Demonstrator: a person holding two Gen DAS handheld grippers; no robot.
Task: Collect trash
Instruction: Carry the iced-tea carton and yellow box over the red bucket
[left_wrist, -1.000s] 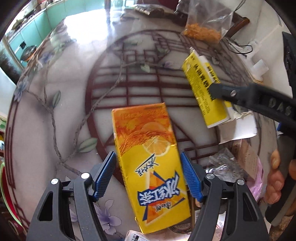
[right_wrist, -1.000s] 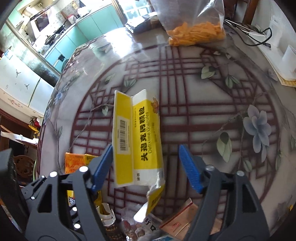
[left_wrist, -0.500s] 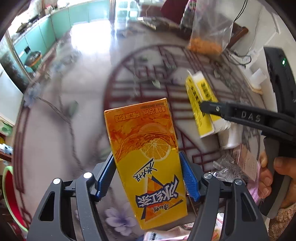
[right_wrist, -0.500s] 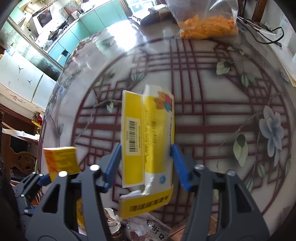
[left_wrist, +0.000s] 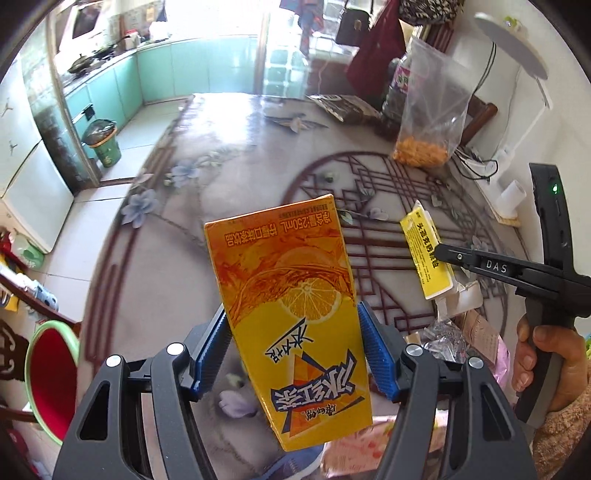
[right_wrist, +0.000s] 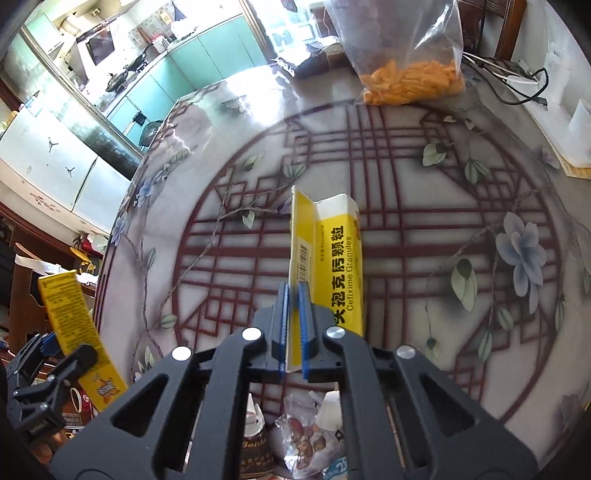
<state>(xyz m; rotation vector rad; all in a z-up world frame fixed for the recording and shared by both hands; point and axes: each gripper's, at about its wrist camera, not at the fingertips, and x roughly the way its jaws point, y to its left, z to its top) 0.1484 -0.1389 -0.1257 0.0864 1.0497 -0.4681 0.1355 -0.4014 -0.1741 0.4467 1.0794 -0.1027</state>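
An orange-yellow drink carton (left_wrist: 291, 306) hangs clear above the patterned round table (left_wrist: 229, 177). My left gripper (left_wrist: 293, 350) is shut on its two sides, blue pads (left_wrist: 212, 347) pressing the carton. In the right wrist view the same carton (right_wrist: 70, 317) shows at the lower left in the left gripper (right_wrist: 55, 354). A yellow-and-white medicine box (right_wrist: 332, 266) is squashed flat, and my right gripper (right_wrist: 293, 295) is shut on its near edge. From the left wrist view the box (left_wrist: 424, 254) sticks out past the right gripper (left_wrist: 439, 251), held by a person's hand (left_wrist: 543, 362).
A clear bag of orange snacks (right_wrist: 410, 81) stands at the table's far side. Crumpled wrappers and packets (right_wrist: 306, 435) lie at the near edge. Cables and a white plug (left_wrist: 511, 195) sit to the right. A red basin (left_wrist: 48, 376) and a green bin (left_wrist: 103, 144) are below the table.
The left gripper has risen with the drink carton, lifting it off the table. The right jaws have closed from wide apart onto the medicine box, squeezing it flat.
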